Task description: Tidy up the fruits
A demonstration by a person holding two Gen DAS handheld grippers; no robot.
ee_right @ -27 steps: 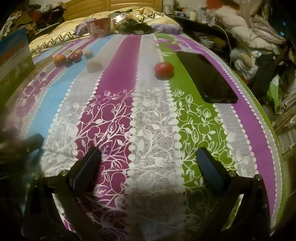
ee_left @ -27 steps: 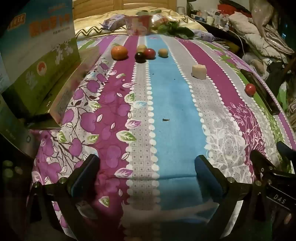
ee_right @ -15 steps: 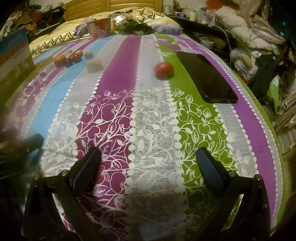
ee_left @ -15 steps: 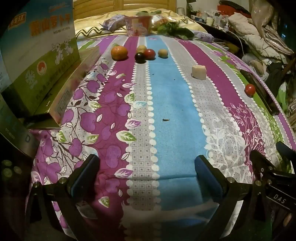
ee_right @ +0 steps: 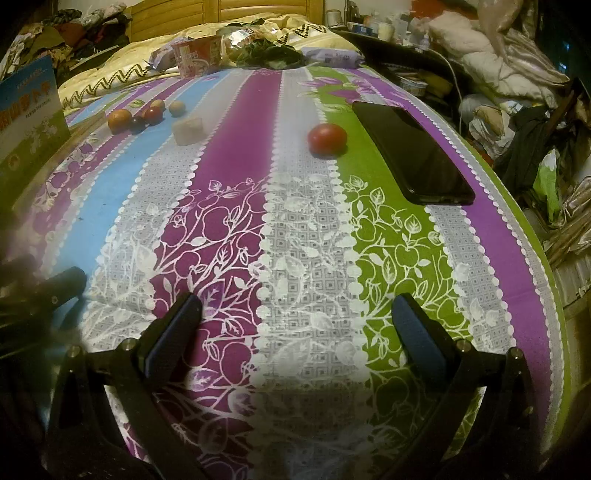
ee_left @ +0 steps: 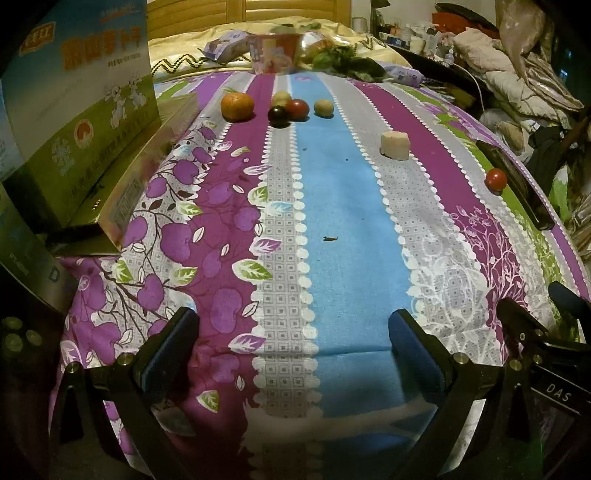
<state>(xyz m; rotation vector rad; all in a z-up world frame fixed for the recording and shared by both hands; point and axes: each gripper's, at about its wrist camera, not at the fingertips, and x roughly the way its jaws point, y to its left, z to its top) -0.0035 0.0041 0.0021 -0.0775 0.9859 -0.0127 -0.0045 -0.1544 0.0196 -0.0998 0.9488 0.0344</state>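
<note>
At the bed's left edge stood a printed box (ee_left: 79,110). Near the far end of the striped sheet (ee_left: 343,206) lay an orange (ee_left: 237,106) and 4 small fruits (ee_left: 291,109) clustered close together, then a pale chunk (ee_left: 395,145). A red tomato (ee_right: 327,137) sat just beside a phone (ee_right: 413,155) toward the right edge. The left gripper (ee_left: 293,328) and right gripper (ee_right: 297,314) hung wide apart, holding nothing.

Dim warm light, dark corners. Bed covered by striped floral sheet (ee_right: 236,155); wooden slatted headboard (ee_left: 258,9) at far end. Cream zigzag-trimmed bedding (ee_right: 110,79) below it. Cluttered side surface (ee_right: 388,27) and heaped clothes (ee_right: 491,62) right.
</note>
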